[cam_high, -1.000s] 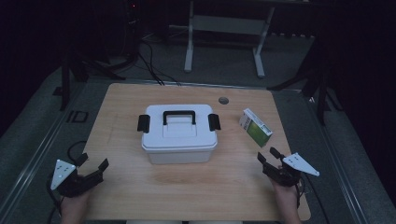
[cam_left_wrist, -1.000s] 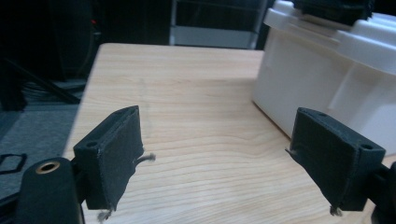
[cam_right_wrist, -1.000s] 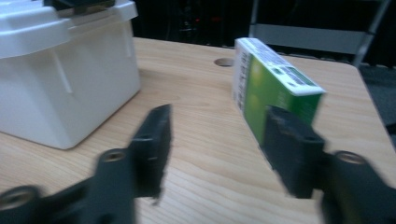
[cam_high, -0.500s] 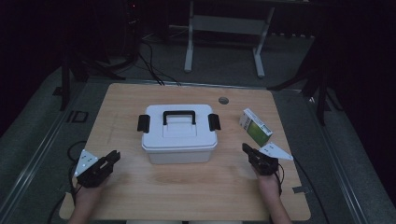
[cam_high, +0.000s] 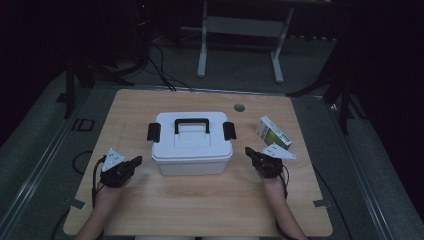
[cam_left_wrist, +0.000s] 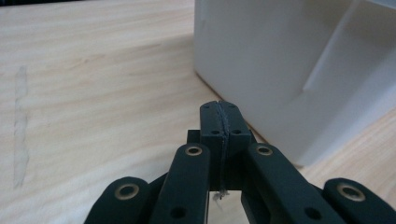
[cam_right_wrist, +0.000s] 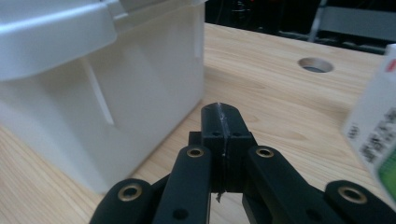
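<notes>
Both grippers had moved inward across the desk since the earlier frames, from its near corners to either side of the white storage box. Left gripper: black, fingers together with nothing between them, having just been closing; tips near the box's left lower corner, not touching. Right gripper: black, fingers likewise pressed together on nothing, tips near the box's right side. Box: smooth white plastic, rectangular, lidded, with a black carry handle and two black side latches, standing at mid-desk. Desk: pale wood-grain top, rounded corners, one round cable hole near the far edge. Carton: small, white and green, lying right of the box; cut off by the right gripper view's edge, print too blurred to read. Surroundings beyond the desk were dark and hard to make out.
</notes>
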